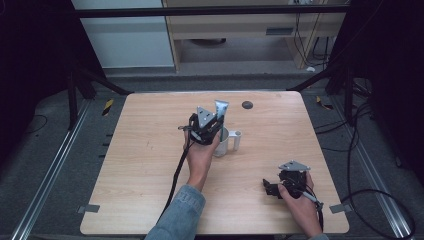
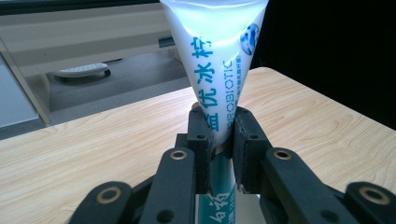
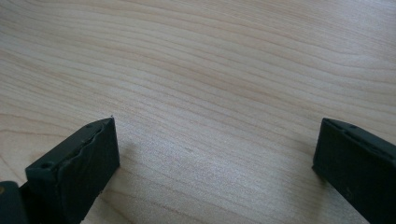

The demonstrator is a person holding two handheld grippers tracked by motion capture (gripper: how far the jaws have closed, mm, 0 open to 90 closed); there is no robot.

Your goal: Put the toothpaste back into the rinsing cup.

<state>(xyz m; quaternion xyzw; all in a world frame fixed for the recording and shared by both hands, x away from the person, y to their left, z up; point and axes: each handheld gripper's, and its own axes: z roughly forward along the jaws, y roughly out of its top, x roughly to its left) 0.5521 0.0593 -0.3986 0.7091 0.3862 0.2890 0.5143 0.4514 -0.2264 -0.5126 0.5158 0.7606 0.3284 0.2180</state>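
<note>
A white toothpaste tube [image 2: 215, 60] with teal lettering stands upright between the jaws of my left gripper [image 2: 219, 140], which is shut on it. In the high view the left gripper [image 1: 212, 131] holds the tube [image 1: 220, 109] over a white mug [image 1: 223, 141] near the table's middle, the tube's flat end pointing up. Whether the tube's lower end touches the mug I cannot tell. My right gripper [image 1: 268, 187] rests near the front right of the wooden table [image 1: 145, 150], its jaws wide apart in the right gripper view [image 3: 217, 158] with only bare wood between them.
A small dark round disc [image 1: 247, 104] lies near the table's far edge. Black frame legs stand at both far corners. Cables run over the floor on the right. A cabinet and shelf stand beyond the table.
</note>
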